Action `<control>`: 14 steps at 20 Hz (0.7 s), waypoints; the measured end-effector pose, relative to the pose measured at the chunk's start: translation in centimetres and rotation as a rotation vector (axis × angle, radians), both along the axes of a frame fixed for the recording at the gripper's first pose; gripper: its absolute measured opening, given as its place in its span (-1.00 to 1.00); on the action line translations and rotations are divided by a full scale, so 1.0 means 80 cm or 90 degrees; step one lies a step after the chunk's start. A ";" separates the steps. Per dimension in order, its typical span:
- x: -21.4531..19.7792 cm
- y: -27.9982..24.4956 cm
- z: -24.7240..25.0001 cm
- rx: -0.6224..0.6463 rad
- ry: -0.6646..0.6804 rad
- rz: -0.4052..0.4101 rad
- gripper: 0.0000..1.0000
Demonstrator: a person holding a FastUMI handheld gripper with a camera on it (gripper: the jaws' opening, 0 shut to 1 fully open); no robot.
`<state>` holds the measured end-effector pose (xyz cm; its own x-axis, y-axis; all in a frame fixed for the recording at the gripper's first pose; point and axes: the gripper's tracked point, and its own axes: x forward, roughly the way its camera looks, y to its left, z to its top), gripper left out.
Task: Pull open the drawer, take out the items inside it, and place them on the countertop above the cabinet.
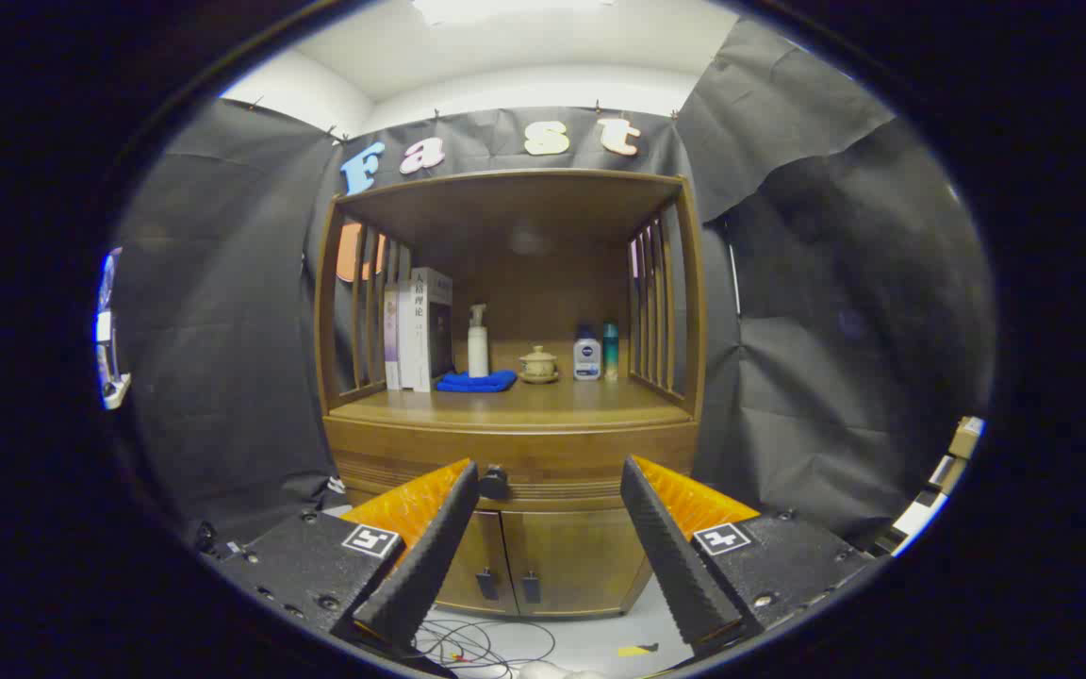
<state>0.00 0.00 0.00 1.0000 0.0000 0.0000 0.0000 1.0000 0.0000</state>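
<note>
Our tool (550,490) has its two fingers spread wide with nothing between them. Beyond the fingertips stands the wooden cabinet (515,443), and the drawer (543,467) is the shut band across its front, below the table (515,404) and above the two lower doors (543,561). Its dark knob (494,483) sits just beside the tip of the left finger, so it lies left of the tool's middle line. We judge that the coming move turns on this offset: the tool has to shift left and go forward until the knob is between the fingers, then pull straight back toward us. Nothing stands between the tool and the knob.

On the table, well back, are upright books (420,330), a white pump bottle (478,341), a folded blue cloth (477,381), a small lidded pot (538,363) and two small bottles (597,352). The front strip looks bare, which leaves room for the items. Cables (468,646) lie on the floor below the tool.
</note>
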 end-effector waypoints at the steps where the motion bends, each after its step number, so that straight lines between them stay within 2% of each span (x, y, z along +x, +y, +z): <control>1: 0.000 0.000 0.000 0.001 0.001 0.001 0.97; 14: 0.001 -0.003 0.006 0.002 -0.006 -0.001 0.97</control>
<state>0.11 -0.26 0.47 1.0000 -0.0010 0.0097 0.0010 1.0000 0.0038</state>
